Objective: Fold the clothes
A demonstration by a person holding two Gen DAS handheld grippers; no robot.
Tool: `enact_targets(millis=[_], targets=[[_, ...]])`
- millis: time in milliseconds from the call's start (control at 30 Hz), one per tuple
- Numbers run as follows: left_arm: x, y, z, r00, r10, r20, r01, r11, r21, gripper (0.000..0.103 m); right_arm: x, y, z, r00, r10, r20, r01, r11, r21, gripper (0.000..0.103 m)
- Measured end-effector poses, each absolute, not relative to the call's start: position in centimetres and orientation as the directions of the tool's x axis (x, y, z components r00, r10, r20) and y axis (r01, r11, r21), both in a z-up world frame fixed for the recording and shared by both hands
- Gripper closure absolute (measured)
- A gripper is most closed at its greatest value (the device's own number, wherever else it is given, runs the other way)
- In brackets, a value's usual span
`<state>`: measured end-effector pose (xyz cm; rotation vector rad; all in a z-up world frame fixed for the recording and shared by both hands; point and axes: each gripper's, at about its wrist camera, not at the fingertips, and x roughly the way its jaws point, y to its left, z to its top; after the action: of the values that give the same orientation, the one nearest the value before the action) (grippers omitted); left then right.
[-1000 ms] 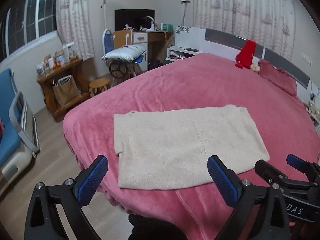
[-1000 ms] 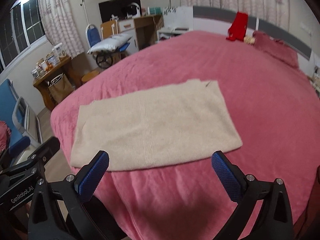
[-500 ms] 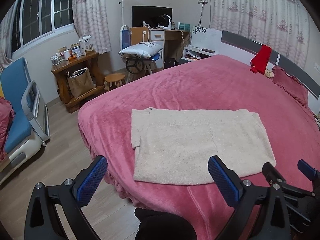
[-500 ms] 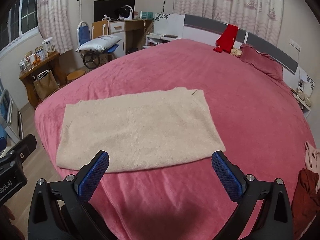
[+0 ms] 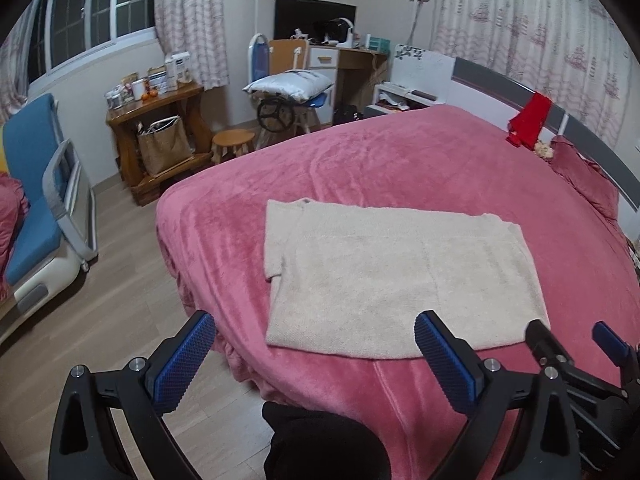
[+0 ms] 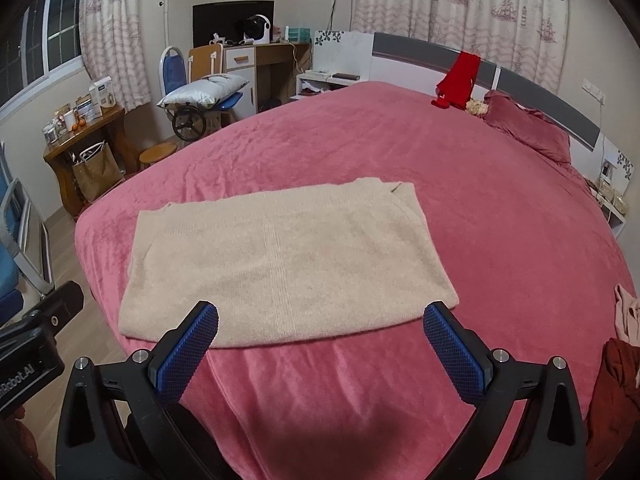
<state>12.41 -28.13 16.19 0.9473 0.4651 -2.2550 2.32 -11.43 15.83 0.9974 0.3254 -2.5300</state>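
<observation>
So the cream sweater (image 5: 392, 280) is lying flat on the pink bed (image 5: 400, 160), folded into a rectangle near the foot-end edge; left gripper (image 5: 316, 360) hangs just short of its near edge, jaws spread wide, holding nothing; right gripper (image 6: 320, 348) same deal, jaws spread and empty; red cloth (image 6: 458, 78) draped over the headboard (image 6: 540, 88).

Both grippers are backing off from the cream sweater (image 5: 394, 278): it sits farther ahead of the left gripper (image 5: 316, 354) and right gripper (image 6: 320, 344), more floor showing below-left.
</observation>
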Motion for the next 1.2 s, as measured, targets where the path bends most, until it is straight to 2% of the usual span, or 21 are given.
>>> enact_targets(millis=[600,733,933,1033,1200], targets=[[13.1,-26.6,17.8,-0.579,-0.464,-0.67,0.668,-0.742,-0.064,0.005,2.7,-10.8,15.8,-0.666,-0.299,-0.683,0.449,-0.892,-0.047,0.0],[13.5,-25.7,18.2,-0.562,-0.528,-0.636,0.695,-0.719,-0.017,0.004,2.8,-10.7,15.8,-0.668,-0.3,-0.681,0.448,-0.893,-0.046,0.0],[13.7,-25.9,18.3,-0.637,-0.414,-0.65,0.639,-0.756,-0.145,0.005,2.7,-10.5,15.8,-0.664,-0.304,-0.683,0.448,-0.893,-0.037,0.0],[13.6,-25.5,18.5,-0.638,-0.433,-0.637,0.638,-0.76,-0.122,0.01,2.6,-10.4,15.8,-0.664,-0.304,-0.684,0.444,-0.895,-0.033,0.0],[13.8,-24.8,18.9,-0.637,-0.47,-0.611,0.648,-0.756,-0.095,0.011,2.7,-10.2,15.6,-0.656,-0.301,-0.692,0.434,-0.901,-0.02,0.0]])
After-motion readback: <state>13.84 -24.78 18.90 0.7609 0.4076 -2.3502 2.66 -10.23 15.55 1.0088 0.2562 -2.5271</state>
